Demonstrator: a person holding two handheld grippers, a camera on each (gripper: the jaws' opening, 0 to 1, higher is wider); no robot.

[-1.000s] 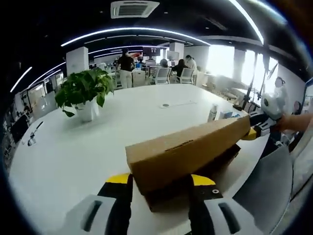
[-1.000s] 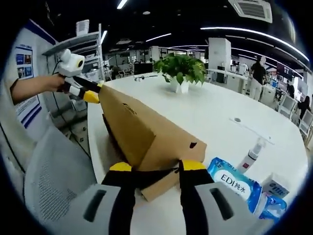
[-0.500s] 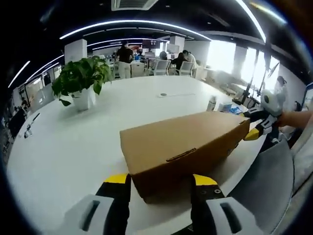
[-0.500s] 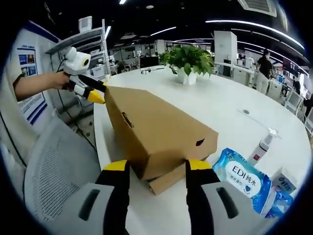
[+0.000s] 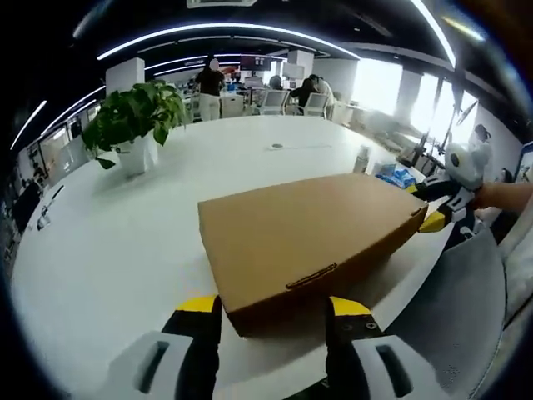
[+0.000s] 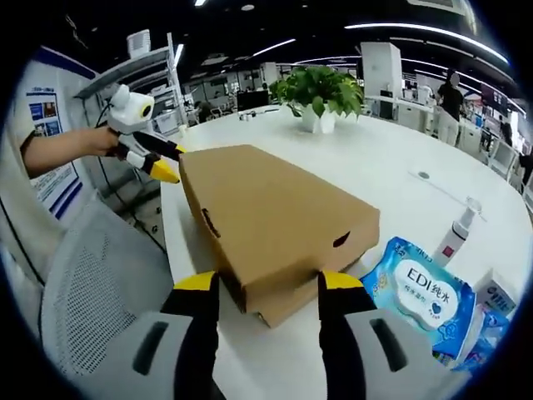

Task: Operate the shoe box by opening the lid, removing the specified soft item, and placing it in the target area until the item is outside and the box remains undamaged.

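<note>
- Left gripper view: big white rounded worktop in open-plan office; ceiling light strips, bright windows far right, people + chairs at far end.
- Potted plant stands far left on worktop, well apart from box.
- Right gripper view: wet-wipes pack lies just right of box; pump bottle stands beyond it; grey mesh chair at worktop edge on left.
- Brown cardboard shoe box lies flat on worktop near its edge, lid down on base.
- Left gripper: fingers set wide, one each side of box's near end; contact w/ lid can't be told.
- Right gripper: fingers also wide, straddling box's opposite end corner.
- Each gripper seen in the other's view at box's far end, held by a hand.
</note>
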